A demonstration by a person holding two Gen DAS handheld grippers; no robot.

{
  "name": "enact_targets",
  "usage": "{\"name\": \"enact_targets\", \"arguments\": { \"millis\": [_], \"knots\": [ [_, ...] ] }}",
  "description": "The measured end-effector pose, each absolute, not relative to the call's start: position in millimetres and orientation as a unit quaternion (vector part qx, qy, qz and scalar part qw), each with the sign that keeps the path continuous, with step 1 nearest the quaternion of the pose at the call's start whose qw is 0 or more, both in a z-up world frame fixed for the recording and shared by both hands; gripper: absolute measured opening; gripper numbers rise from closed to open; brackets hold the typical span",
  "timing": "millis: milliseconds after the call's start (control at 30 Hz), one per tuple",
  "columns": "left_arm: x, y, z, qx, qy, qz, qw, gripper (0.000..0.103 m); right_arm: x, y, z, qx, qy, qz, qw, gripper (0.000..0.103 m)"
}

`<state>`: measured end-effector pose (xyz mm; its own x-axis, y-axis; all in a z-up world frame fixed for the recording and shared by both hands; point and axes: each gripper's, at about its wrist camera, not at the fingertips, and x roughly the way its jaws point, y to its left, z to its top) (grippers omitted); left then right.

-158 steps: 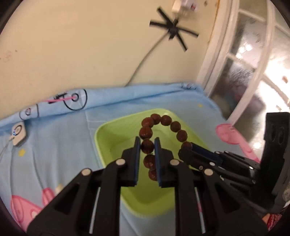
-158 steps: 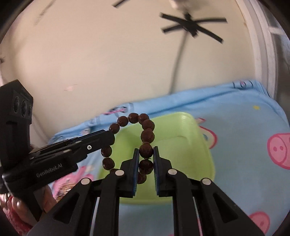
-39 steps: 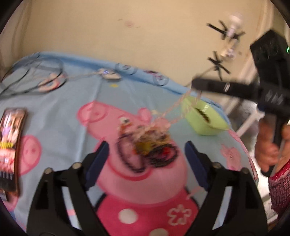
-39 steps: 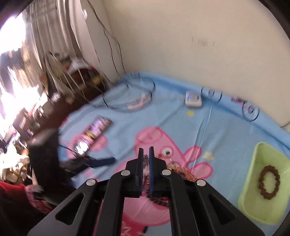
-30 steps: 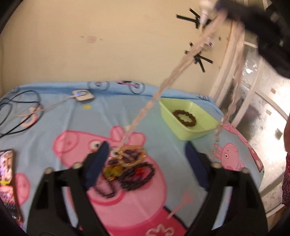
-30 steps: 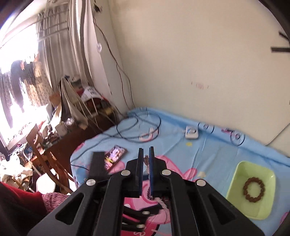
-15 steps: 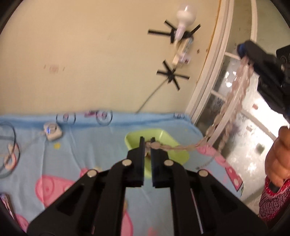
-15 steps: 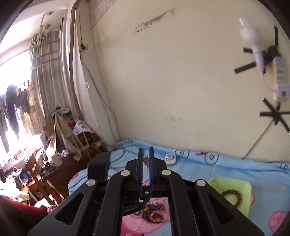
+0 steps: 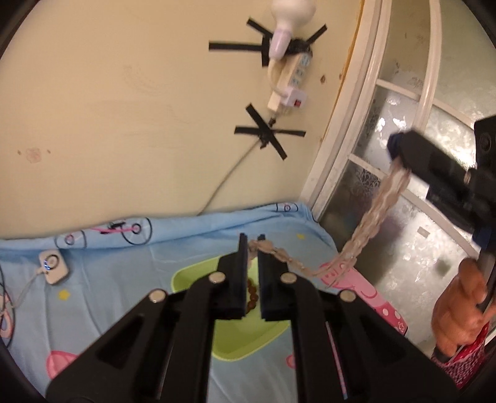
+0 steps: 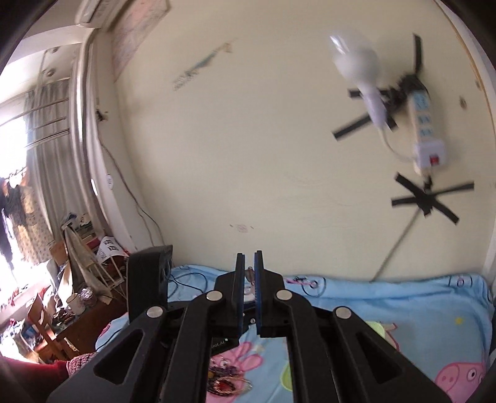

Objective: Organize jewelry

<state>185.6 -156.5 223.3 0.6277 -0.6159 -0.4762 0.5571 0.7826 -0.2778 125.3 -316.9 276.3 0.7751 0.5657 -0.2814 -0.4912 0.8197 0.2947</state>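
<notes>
Left gripper [image 9: 253,245] jaws nearly closed, pinching one end of a pale beaded necklace [image 9: 365,229] at the fingertips, directly above the green tray [image 9: 198,272]. Necklace runs from there to the right of the tray, sags, then climbs to the right gripper [image 9: 395,147], which is high and right of the tray, in front of the glass door [image 9: 387,124]. The strand hangs from that gripper's tip, blurred. The person's hand [image 9: 458,313] holds the handle, lower right of the tray.

Brown bead bracelet [image 9: 251,294] lies inside the tray, seen through the gap between the left fingers. Tray sits on the blue cartoon sheet [image 9: 108,279]. A small white device [image 9: 52,266] on a cord lies left of the tray on the sheet. Power strip [image 9: 291,80] and bulb [image 9: 288,21] taped to the wall above the tray.

Right wrist view: right gripper [image 10: 249,266] jaws almost closed on a small piece of the necklace [image 10: 249,274], barely visible in the narrow gap. The left gripper's body [image 10: 148,282] sits below and left. A pile of jewelry [image 10: 226,378] lies on the sheet [image 10: 418,310] beneath the fingers, partly hidden. Only a sliver of the tray [image 10: 376,327] shows past the right finger.
</notes>
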Motion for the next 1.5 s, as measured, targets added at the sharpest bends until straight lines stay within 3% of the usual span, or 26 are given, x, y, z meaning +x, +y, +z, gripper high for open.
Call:
{"name": "enact_targets", "arguments": {
  "millis": [333,467,567,667,733,767,800,833,867,967,1033,1100,1167,1233,1500],
  "knots": [
    [216,-172,132,-0.060,0.373,-0.301,0.876,0.005,167,-334,138,0.147,0.274,0.242,0.919,0.000],
    [224,-179,90,-0.023,0.441,-0.265,0.857,0.018,173,-321,93,0.121,0.290,0.200,0.928,0.000],
    [217,-165,99,-0.024,0.431,-0.263,0.863,0.018,170,-320,88,0.128,0.284,0.195,0.930,0.000],
    [194,-127,141,-0.035,0.372,-0.256,0.892,0.018,150,-321,113,0.134,0.247,0.203,0.938,0.000],
    [175,-96,163,-0.051,0.335,-0.246,0.908,0.025,133,-320,131,0.130,0.212,0.210,0.946,0.000],
    [160,-70,173,-0.066,0.309,-0.235,0.919,0.034,117,-316,141,0.123,0.187,0.213,0.951,0.009],
    [150,-51,178,-0.074,0.292,-0.223,0.927,0.041,110,-314,147,0.121,0.173,0.214,0.954,0.043],
    [139,-32,180,-0.079,0.279,-0.208,0.934,0.042,99,-310,152,0.123,0.155,0.214,0.957,0.060],
    [127,-14,179,-0.082,0.269,-0.188,0.941,0.042,89,-306,153,0.125,0.139,0.221,0.957,0.069],
    [103,32,156,-0.088,0.275,-0.133,0.948,0.042,79,-276,144,0.098,0.162,0.254,0.949,0.067],
    [97,47,138,-0.097,0.300,-0.123,0.941,0.042,86,-250,122,0.078,0.216,0.277,0.933,0.044],
    [93,59,112,-0.103,0.331,-0.116,0.931,0.042,99,-226,93,0.062,0.288,0.279,0.914,0.012],
    [90,71,90,-0.112,0.355,-0.113,0.921,0.042,113,-212,72,0.070,0.334,0.281,0.897,0.001],
    [90,79,78,-0.127,0.368,-0.111,0.914,0.042,128,-195,47,0.078,0.390,0.278,0.875,0.001],
    [98,44,44,-0.089,0.409,-0.142,0.897,0.042,128,-133,17,0.023,0.437,0.296,0.849,0.001]
  ]
}}
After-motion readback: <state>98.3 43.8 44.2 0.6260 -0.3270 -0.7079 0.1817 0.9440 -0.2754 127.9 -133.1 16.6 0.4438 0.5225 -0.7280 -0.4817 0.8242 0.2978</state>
